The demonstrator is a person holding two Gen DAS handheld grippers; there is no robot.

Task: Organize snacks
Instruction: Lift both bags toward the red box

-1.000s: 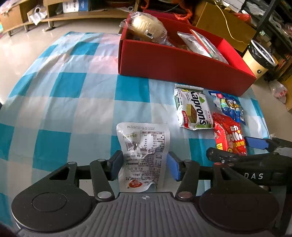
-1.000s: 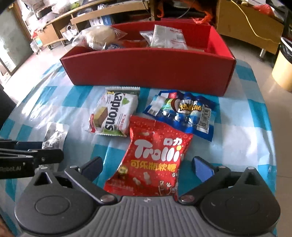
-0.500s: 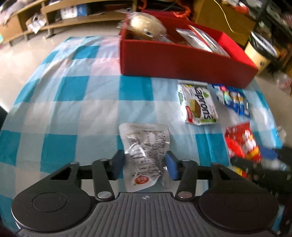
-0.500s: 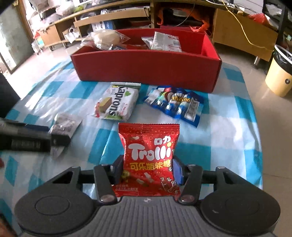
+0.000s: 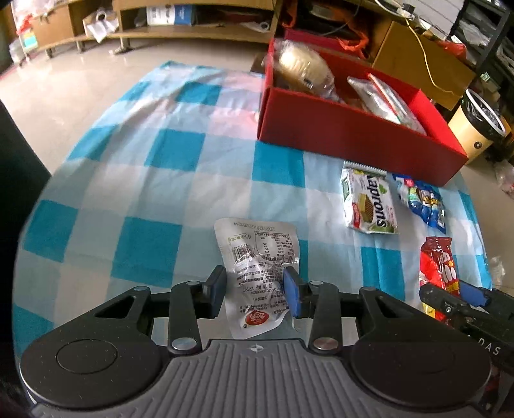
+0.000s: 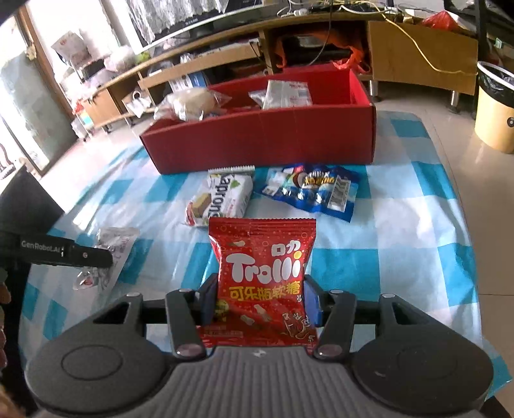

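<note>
My left gripper [image 5: 255,289] is shut on a silver foil snack pouch [image 5: 257,267], held over the checked cloth. My right gripper [image 6: 258,300] is shut on a red Trolli candy bag [image 6: 261,273], lifted upright above the table. The red box [image 6: 263,141] stands at the far side and holds a wrapped bun [image 6: 192,104] and clear packets [image 6: 286,95]. A green-and-white wafer pack [image 6: 225,199] and a blue candy bag [image 6: 313,189] lie on the cloth in front of the box. In the left wrist view the box [image 5: 353,128] is at upper right.
The blue-and-white checked tablecloth [image 5: 144,180] covers the table. A yellow waste bin [image 6: 494,109] stands on the floor to the right. Low wooden shelves [image 5: 160,29] run along the far wall.
Both grippers closed on their packs and lifted them: the left on the silver pouch, the right on the Trolli bag. Both have drawn back and up from the table.
</note>
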